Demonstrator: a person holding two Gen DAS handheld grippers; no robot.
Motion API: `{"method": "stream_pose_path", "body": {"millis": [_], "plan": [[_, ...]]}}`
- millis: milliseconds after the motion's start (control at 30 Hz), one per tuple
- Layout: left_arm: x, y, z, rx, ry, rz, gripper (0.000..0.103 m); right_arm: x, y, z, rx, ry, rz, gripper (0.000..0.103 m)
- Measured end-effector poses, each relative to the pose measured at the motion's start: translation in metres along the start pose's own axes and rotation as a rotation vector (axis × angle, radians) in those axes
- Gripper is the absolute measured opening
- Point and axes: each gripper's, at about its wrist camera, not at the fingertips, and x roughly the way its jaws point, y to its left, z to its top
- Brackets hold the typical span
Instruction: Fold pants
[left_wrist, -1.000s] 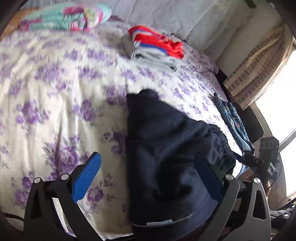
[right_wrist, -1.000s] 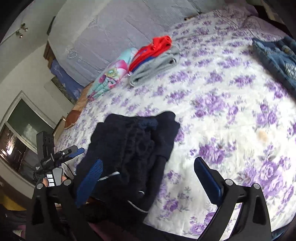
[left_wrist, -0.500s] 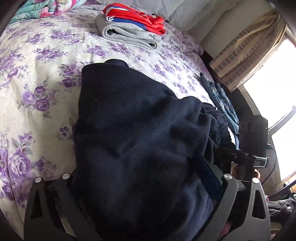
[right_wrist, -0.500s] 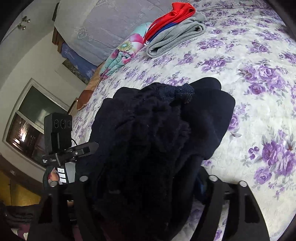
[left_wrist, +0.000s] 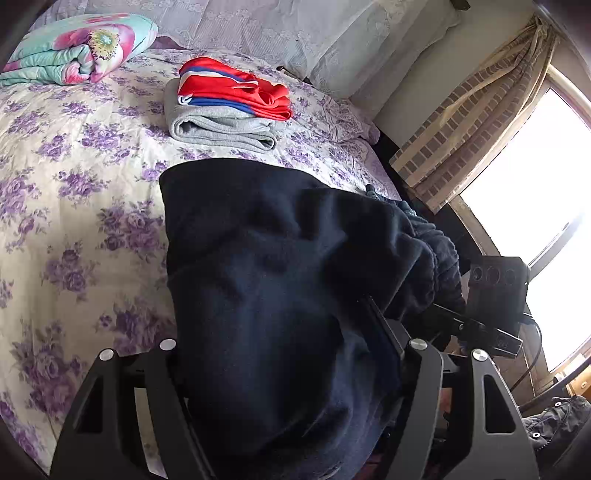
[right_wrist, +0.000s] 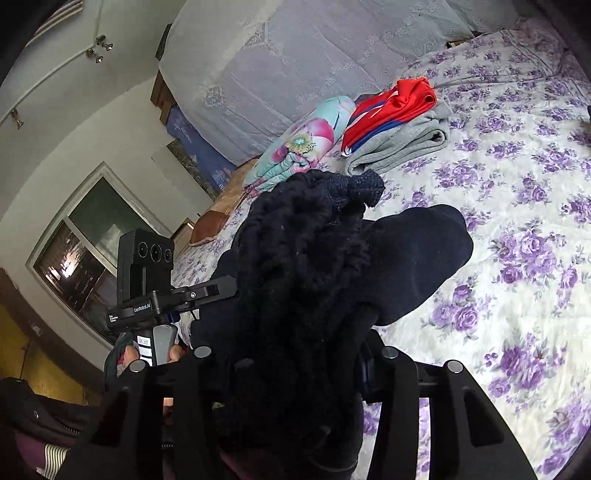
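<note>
Left gripper (left_wrist: 288, 354): black two-finger frame, closed on thick fabric of the dark navy fleece pants (left_wrist: 280, 266); the fingers are largely buried in the cloth. Right gripper (right_wrist: 291, 354): black two-finger frame, likewise clamped on a bunched, gathered edge of the same pants (right_wrist: 314, 266), with fabric filling the gap between the fingers.

Pants: held up at the near edge of the bed, the far portion draped onto the white bedspread printed with purple flowers (left_wrist: 74, 184).

Folded grey garment (left_wrist: 221, 129): laid on the bedspread beyond the pants, apart from them. Folded red, white and blue garment (left_wrist: 232, 92): stacked on the grey one. Rolled turquoise quilt with pink flowers (left_wrist: 74, 48): seen at the head of the bed, beside the stack. Checked beige curtain (left_wrist: 472, 118): hung beside a bright window (left_wrist: 535, 177).
</note>
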Motion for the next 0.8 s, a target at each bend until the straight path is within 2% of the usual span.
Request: {"method": "stream_pose_path", "body": {"millis": [100, 200, 333, 467, 567, 633, 700, 733, 767, 800], "plan": [[0.015, -0.001, 0.020, 0.001, 0.011, 0.012, 0.069, 0.008, -0.018, 0.018, 0.035, -0.005, -0.016, 0.047], [0.027, -0.011, 0.055, 0.035, 0.013, 0.020, 0.069, 0.012, -0.019, 0.065, -0.006, -0.038, -0.050, 0.047], [0.027, -0.040, 0.140, 0.139, -0.085, 0.069, 0.069, 0.011, -0.001, 0.161, -0.135, -0.124, -0.087, 0.047], [0.032, -0.036, 0.241, 0.145, -0.187, 0.077, 0.069, 0.035, 0.006, 0.263, -0.241, -0.190, -0.165, 0.047], [0.061, 0.000, 0.302, 0.081, -0.209, 0.090, 0.069, 0.086, -0.017, 0.320, -0.270, -0.189, -0.266, 0.050], [0.096, 0.038, 0.330, 0.016, -0.182, 0.123, 0.070, 0.134, -0.044, 0.344, -0.287, -0.171, -0.373, 0.057], [0.138, 0.082, 0.344, -0.051, -0.142, 0.193, 0.070, 0.190, -0.078, 0.351, -0.281, -0.123, -0.535, 0.061], [0.161, 0.108, 0.347, -0.105, -0.110, 0.247, 0.070, 0.217, -0.098, 0.351, -0.272, -0.072, -0.630, 0.068], [0.178, 0.131, 0.346, -0.159, -0.078, 0.293, 0.070, 0.230, -0.112, 0.349, -0.256, -0.062, -0.657, 0.069], [0.186, 0.149, 0.344, -0.214, -0.068, 0.270, 0.074, 0.230, -0.119, 0.348, -0.242, -0.099, -0.633, 0.072]]}}
